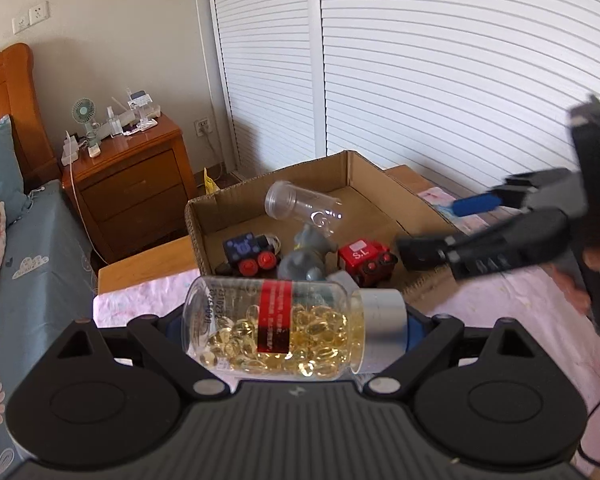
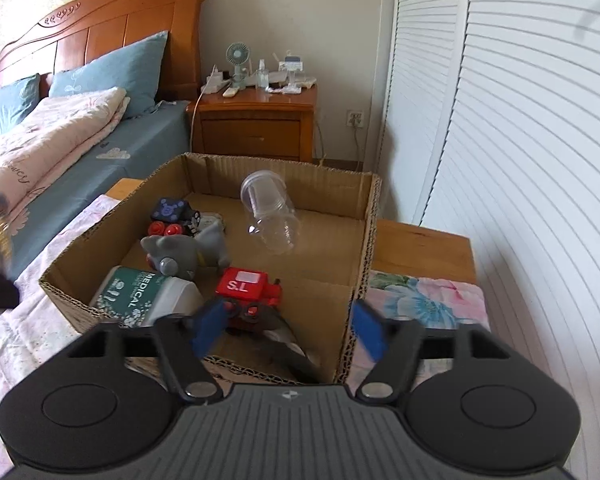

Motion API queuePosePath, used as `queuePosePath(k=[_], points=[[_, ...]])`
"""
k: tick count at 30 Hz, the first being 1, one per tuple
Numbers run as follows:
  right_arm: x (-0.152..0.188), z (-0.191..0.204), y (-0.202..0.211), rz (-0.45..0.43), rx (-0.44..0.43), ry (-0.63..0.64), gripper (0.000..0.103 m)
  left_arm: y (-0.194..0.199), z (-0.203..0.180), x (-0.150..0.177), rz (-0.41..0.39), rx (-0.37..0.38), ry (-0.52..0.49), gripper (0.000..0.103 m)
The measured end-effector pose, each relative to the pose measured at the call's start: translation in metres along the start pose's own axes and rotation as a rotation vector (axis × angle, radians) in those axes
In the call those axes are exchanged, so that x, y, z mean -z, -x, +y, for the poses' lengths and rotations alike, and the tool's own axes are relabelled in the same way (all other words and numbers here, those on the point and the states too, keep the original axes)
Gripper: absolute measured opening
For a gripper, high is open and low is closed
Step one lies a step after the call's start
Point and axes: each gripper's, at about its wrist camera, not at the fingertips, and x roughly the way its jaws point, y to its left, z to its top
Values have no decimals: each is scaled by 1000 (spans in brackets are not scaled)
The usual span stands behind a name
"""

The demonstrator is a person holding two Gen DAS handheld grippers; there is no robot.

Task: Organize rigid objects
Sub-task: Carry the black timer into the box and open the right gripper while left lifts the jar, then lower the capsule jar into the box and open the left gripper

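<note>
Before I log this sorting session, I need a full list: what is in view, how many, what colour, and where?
capsule bottle: 1, clear with red label, silver cap and yellow capsules, lying sideways between the left tongs' fingers
cardboard box: 1, brown, open, on the floral cloth
empty jar: 1, clear, on its side in the box
red toy train: 1, in the box, near side
dark blue toy train: 1, red wheels, in the box, far left
grey toy animal: 1, middle of the box
medical pack: 1, green and white, box's near left corner
nightstand: 1, orange wood, beside the bed
left tongs: shut on the bottle
right tongs: open, empty, blue pads
</note>
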Motion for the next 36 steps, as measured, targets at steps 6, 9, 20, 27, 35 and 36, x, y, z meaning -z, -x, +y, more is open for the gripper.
queuePosePath(k=[6,9,20,27,35,36], points=[[15,0,31,-38,45,-21,103,-25,-8,-27,10,19,-13,93],[24,0,46,-30,54,-60,103,-41,-16,-42,19,38,-20,93],[52,-9,74,-45,86,-169,103,-105,-63,-88,97,105,-60,93],[64,-25,74,-27,76,-244,103,-139,-80,-106,95,101,-46,95],[63,-23,86,-42,74,-249,103,-120,-73,-107,83,83,-25,96],[63,-21,89,-43,77,-245,103,-114,-72,-105,79,84,-27,96]])
